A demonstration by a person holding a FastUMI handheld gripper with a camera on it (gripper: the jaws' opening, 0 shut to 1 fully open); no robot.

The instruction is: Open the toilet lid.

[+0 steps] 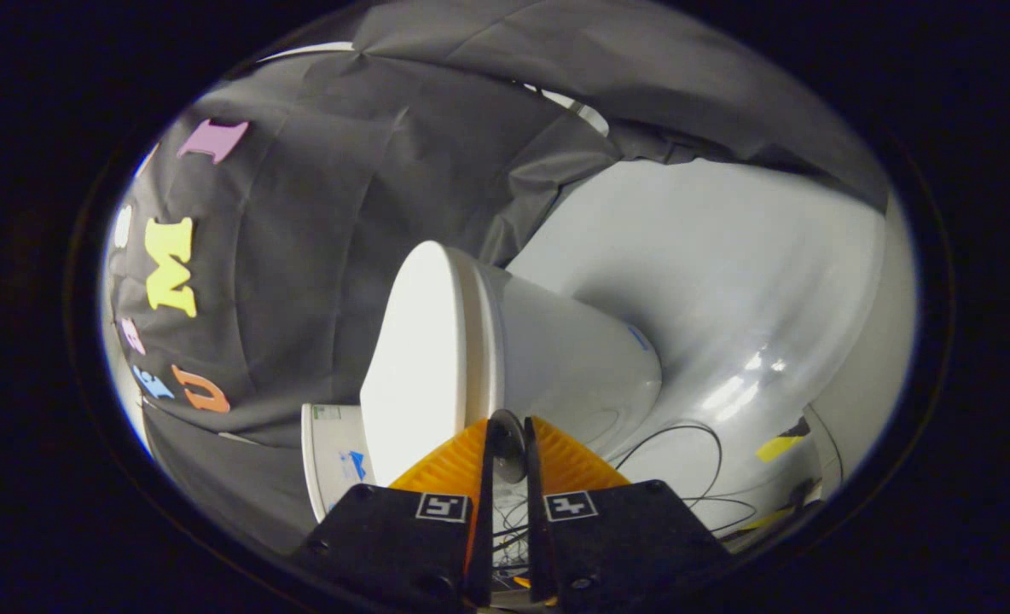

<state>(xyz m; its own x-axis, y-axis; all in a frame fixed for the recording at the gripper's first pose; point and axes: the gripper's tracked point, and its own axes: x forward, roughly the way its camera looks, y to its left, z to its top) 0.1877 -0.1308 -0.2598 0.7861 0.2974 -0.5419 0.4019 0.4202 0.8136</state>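
The view is rolled on its side, so the floor (727, 281) stands to the right. A white toilet lies across the middle, its lid (420, 358) flat against the seat and bowl (573, 358). The lid's rim (481, 341) runs down into the narrow gap between my fingertips. My gripper (507, 437) is closed to a slit there, with a finger on each side of the rim and a grey rounded bit showing between the tips. The rear end of the lid is hidden behind my fingers (449, 465).
The white tank (334, 460) with a small blue mark rises beside the lid, left of my fingers. Thin black cables (684, 443) and yellow tape (778, 445) lie on the glossy floor past the bowl. Black cloth walls the booth.
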